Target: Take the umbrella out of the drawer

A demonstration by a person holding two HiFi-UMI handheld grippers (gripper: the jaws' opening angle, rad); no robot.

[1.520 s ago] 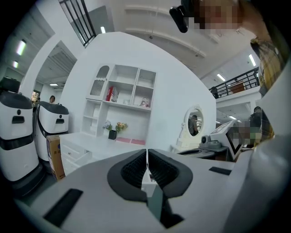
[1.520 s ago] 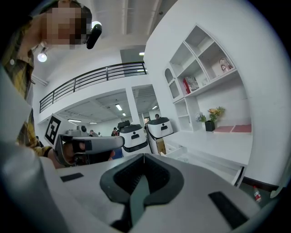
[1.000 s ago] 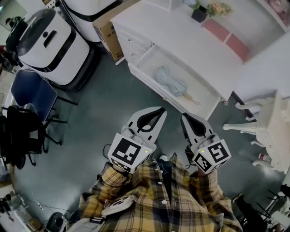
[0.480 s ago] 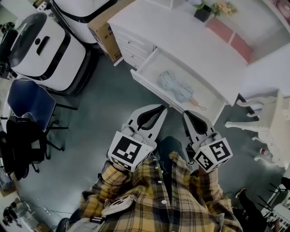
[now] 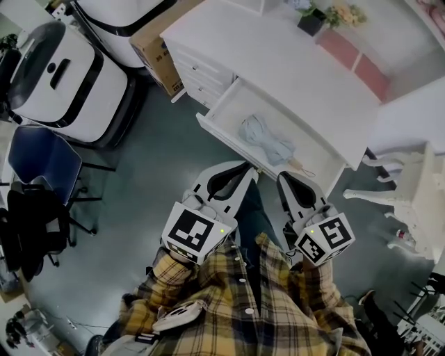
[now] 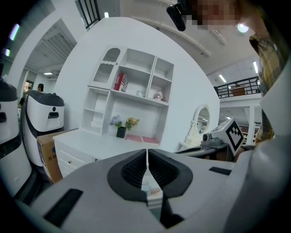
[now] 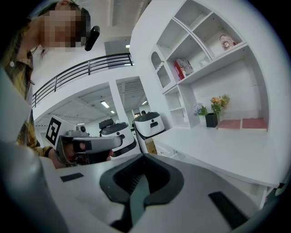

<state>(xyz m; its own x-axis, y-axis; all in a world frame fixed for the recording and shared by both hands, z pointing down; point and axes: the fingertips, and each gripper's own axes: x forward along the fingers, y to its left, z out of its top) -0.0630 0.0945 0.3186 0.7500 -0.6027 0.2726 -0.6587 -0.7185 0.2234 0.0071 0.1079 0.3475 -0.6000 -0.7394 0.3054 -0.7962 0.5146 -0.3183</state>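
Observation:
A folded light-blue umbrella [image 5: 266,138] with a wooden handle [image 5: 295,165] lies in the open white drawer [image 5: 224,104] of the dresser. Both grippers hang in front of the drawer's front edge, pointing at it, and touch nothing. My left gripper [image 5: 249,169] [image 6: 147,154] is shut and empty, its tips just short of the drawer front below the umbrella. My right gripper [image 5: 284,178] [image 7: 143,158] is shut and empty too, near the handle end. Each gripper shows in the other's view: the right gripper's marker cube [image 6: 233,132], the left gripper's body [image 7: 86,144].
The white dresser top [image 5: 292,76] carries a flower pot [image 5: 311,19] and pink pads [image 5: 351,59]. A cardboard box [image 5: 156,52] and white machines [image 5: 66,76] stand at left, with a blue chair [image 5: 42,156] below them. An ornate white table [image 5: 410,188] stands at right.
Both grippers have drifted a little closer to the drawer's front edge. Their jaws stay shut, and the umbrella has not moved in the drawer.

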